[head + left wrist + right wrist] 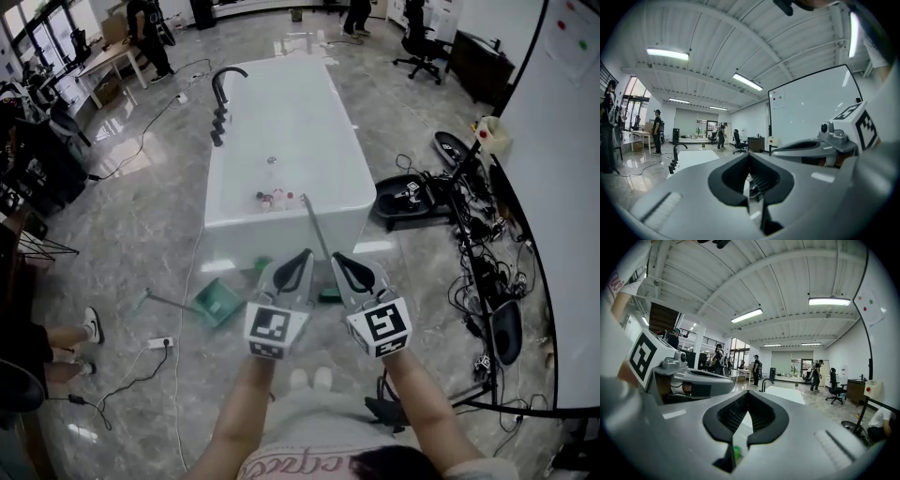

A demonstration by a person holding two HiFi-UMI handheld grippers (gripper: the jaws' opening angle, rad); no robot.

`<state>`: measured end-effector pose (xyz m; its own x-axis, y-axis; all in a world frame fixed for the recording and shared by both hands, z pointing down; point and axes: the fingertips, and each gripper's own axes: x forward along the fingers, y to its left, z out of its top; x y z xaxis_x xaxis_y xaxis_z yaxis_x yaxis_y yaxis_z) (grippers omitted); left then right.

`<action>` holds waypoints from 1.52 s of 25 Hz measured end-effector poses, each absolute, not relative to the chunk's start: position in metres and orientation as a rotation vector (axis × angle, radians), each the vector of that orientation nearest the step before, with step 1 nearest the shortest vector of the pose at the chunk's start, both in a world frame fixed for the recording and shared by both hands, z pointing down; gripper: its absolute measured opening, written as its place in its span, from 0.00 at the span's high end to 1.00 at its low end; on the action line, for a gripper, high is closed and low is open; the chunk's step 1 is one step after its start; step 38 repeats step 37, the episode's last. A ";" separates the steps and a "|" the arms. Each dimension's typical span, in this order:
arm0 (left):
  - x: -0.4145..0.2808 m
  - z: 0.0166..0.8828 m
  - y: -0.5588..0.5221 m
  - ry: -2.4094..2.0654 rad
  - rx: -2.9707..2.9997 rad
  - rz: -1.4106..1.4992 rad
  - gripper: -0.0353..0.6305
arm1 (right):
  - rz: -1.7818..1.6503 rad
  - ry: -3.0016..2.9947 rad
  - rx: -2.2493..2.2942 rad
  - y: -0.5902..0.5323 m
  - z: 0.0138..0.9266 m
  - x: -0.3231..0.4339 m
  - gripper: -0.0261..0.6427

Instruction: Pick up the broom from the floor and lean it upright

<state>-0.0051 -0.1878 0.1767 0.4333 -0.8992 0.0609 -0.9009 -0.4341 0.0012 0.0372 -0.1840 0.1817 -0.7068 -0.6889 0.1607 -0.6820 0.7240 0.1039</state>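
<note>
Currently: one white rectangular bathtub [281,239] at 12 o'clock and one white whiteboard [562,187] along 3 o'clock. One tangle of black cables and stands [473,272] crowds 2 to 4 o'clock. The glossy grey floor [141,244] lies open toward 10 o'clock. Two grippers are side by side, left gripper [306,253] and right gripper [337,256], both with jaws closed together and empty. One grey-handled green broom [316,227] leans on the tub's near wall, just beyond the jaw tips. One green dustpan [217,302] lies at 9 o'clock.
</note>
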 end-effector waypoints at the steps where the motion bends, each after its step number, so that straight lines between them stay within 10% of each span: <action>1: -0.008 0.172 -0.188 -1.651 2.629 0.070 0.95 | -0.047 -2.741 1.104 -0.185 0.179 0.037 0.96; 38: -0.002 0.118 -0.187 -1.494 2.815 0.071 0.95 | -0.176 -2.743 1.200 -0.188 0.114 0.016 0.96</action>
